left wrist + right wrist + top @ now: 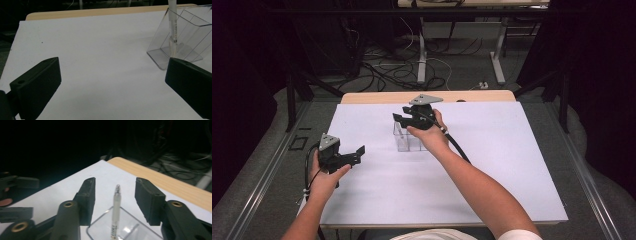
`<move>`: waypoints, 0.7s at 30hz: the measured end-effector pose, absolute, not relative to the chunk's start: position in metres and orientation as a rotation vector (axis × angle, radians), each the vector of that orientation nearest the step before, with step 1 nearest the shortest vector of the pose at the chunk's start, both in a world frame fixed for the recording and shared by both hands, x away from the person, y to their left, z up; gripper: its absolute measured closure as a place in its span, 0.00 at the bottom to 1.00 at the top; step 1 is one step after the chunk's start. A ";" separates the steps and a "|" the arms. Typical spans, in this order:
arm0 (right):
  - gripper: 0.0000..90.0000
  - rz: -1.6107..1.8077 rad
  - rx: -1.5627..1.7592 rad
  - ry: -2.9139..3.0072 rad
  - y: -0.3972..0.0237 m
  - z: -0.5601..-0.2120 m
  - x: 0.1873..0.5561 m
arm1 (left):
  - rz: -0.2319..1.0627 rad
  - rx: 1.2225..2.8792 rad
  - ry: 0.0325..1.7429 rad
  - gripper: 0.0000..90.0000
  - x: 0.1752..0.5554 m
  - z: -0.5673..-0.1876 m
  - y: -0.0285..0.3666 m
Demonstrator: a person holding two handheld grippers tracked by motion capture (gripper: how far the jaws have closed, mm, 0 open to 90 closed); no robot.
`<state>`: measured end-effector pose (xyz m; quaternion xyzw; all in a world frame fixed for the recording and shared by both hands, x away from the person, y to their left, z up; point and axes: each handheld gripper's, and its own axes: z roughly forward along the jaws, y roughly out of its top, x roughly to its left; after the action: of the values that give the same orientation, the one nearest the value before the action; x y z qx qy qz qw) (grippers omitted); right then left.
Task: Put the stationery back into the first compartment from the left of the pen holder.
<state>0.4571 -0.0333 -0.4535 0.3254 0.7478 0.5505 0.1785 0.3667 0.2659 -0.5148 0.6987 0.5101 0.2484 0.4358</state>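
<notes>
Releasing step in hand, by the look of it: right claw [404,116] hovering over the clear holder [408,140], jaws partly apart and not pressing on anything, white pen [116,212] standing between them untouched, gap visible on both sides of the barrel. Pen sitting upright in the holder, tip end up, lower end down on the holder's floor, slightly leaning against the near wall as seen from the left claw [110,82]. Left claw idling wide, holding nothing, well apart from the holder, which is lying ahead of it and off to its right. Judging the placement as essentially done: pen already inside, not yet left alone. Next move probably calling for a straight lift of the right claw, keeping both jaws clear of the barrel so as not to drag or tip the pen; holder looking light and transparent, so likely sliding or toppling under any sideways nudge. Possibly worth spreading the jaws a little more before rising. Surface: white sheet [492,165] covering most of the tabletop [472,95], pale wood edge showing beyond the right claw, sheet otherwise bare. Grey carpeted floor [562,150] running around the tabletop, metal rails along both sides. Room beyond staying dark: black frame struts, tangled cables [377,75] on the floor, white legs of another desk [499,60] farther back. Lighting dim, falling mostly on the sheet.
</notes>
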 end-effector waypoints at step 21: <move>0.00 1.288 1.041 2.164 -0.073 -0.445 0.441 | 0.616 1.729 1.262 0.00 0.367 -0.514 0.265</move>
<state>0.4405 -0.0734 -0.4448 0.3738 0.7770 0.4624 0.2070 0.3669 0.2652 -0.5143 0.6966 0.5084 0.2482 0.4413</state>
